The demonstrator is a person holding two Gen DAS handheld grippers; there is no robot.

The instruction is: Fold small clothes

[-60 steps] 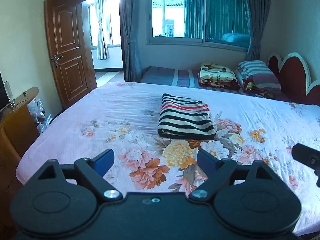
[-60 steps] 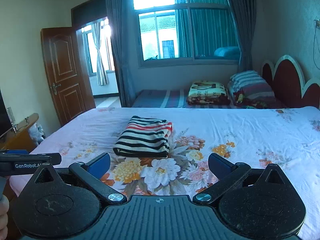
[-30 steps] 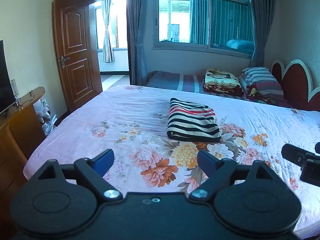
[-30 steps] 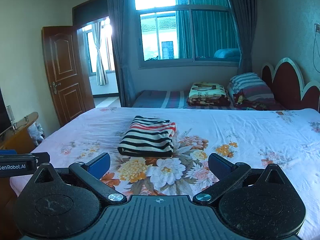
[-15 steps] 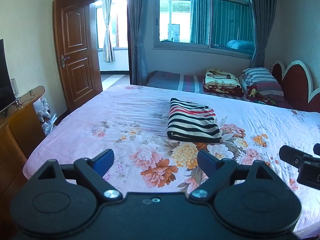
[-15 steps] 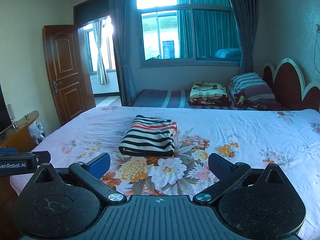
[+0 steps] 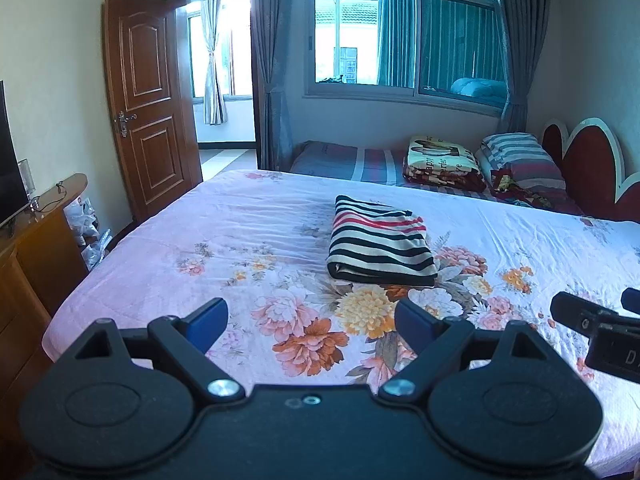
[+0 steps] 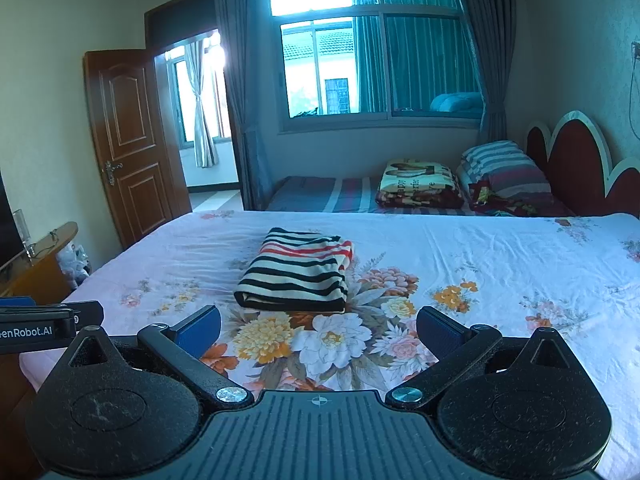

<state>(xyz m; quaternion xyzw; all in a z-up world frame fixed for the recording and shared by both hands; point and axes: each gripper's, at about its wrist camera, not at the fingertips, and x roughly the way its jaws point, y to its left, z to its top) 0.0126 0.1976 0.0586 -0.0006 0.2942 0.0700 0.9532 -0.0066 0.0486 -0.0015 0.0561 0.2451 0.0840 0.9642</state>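
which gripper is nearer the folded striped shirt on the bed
Roughly equal, no clear winner. The left gripper sits short of the striped shirt, offset left; the right gripper sits short, offset right.

Striped garment (image 7: 380,246): soft knit cloth
Bedsheet (image 7: 248,236): matt floral cotton, lightly creased
Door (image 7: 150,100): glossy varnished wood
Left gripper (image 7: 310,322): matt black plastic, shiny metal screws

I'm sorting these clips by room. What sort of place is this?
A home bedroom: a large bed with a flowered sheet, a folded striped garment lying on it, a scalloped headboard with pillows stacked by it, and a curtained window.
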